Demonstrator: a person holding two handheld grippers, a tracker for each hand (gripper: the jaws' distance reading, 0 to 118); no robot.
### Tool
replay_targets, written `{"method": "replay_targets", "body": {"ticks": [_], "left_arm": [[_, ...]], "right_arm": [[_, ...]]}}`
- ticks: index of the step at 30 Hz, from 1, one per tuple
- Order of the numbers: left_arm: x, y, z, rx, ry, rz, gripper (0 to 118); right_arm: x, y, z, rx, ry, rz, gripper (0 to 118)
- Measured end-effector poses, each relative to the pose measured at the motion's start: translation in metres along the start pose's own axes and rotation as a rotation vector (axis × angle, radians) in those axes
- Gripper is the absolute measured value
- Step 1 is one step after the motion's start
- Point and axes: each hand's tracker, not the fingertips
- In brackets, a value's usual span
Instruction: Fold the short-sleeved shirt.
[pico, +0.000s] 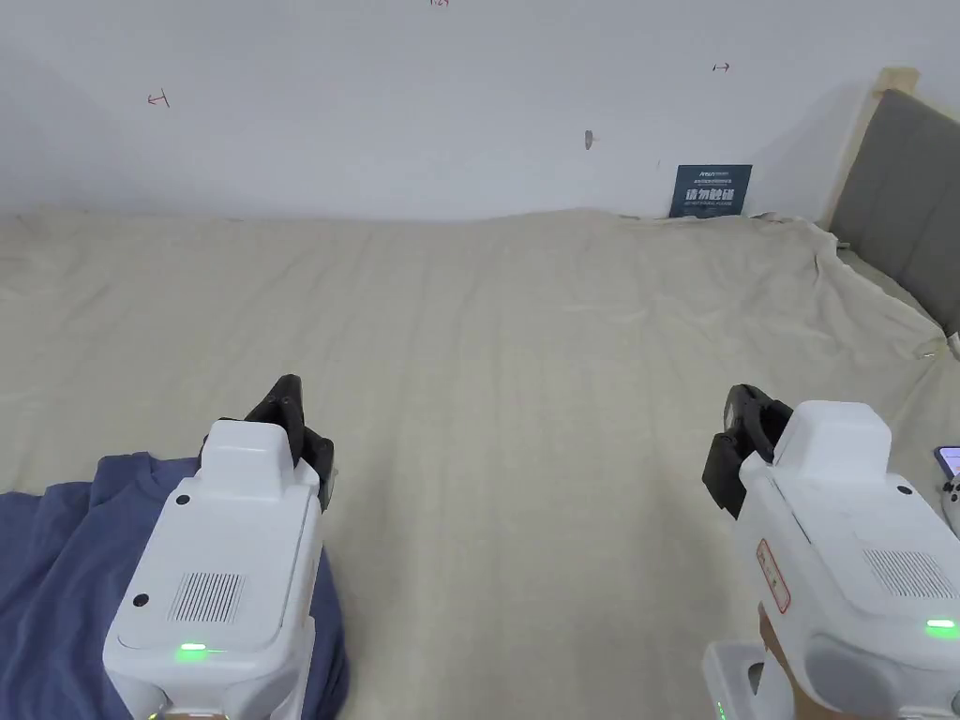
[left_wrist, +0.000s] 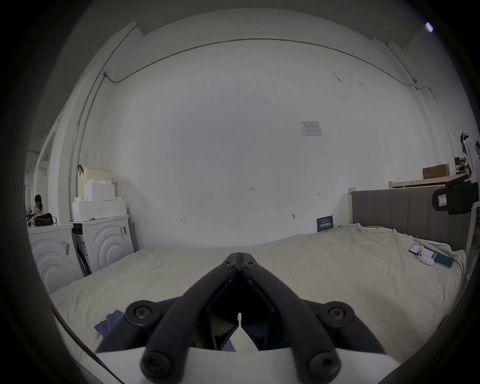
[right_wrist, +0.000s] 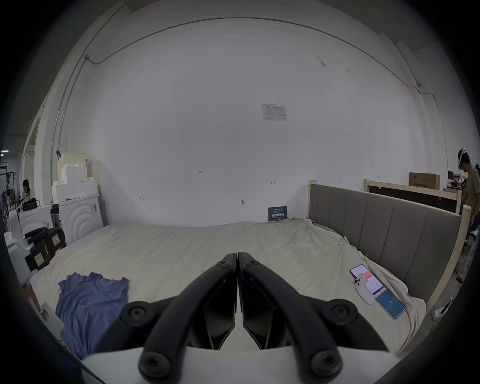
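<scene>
My left gripper (left_wrist: 239, 256) has its jaws together with nothing between them, and it hangs just above the blue shirt (right_wrist: 88, 304); my right gripper (right_wrist: 237, 256) is likewise closed on nothing, held well off to the right over bare sheet (pico: 525, 375). The shirt lies crumpled at the near left corner of the bed, neckline toward the wall, one edge running under my left gripper in the head view; it is not yet spread flat, so I judge the folding has not begun.

I expect the cloth to be light, soft and limp; it should drape and slide easily over the sheet, sag from any single pinch, and bunch if dragged by one corner; I would open both sets of jaws and take it at the two shoulders or at the hem corners, pinching a single layer if I can tell the layers apart, which from here I cannot.

The middle of the bed offers wide open room for spreading it; the near left edge of the mattress is close to the shirt, so it could slip off there; a phone (right_wrist: 363, 279) and a white handset (right_wrist: 365, 291) lie near the right edge by the grey headboard (right_wrist: 384, 233), well apart from the shirt.
</scene>
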Motion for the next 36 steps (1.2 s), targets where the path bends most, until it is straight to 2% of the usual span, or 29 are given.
{"method": "replay_targets", "body": {"ticks": [29, 36], "left_arm": [[-0.002, 0.002, 0.001, -0.001, -0.003, 0.004, 0], [-0.023, 0.004, 0.008, -0.002, 0.039, 0.029, 0]], "right_arm": [[-0.001, 0.005, 0.003, 0.023, 0.000, 0.035, 1], [-0.026, 0.011, -0.001, 0.042, 0.050, 0.077, 1]]}}
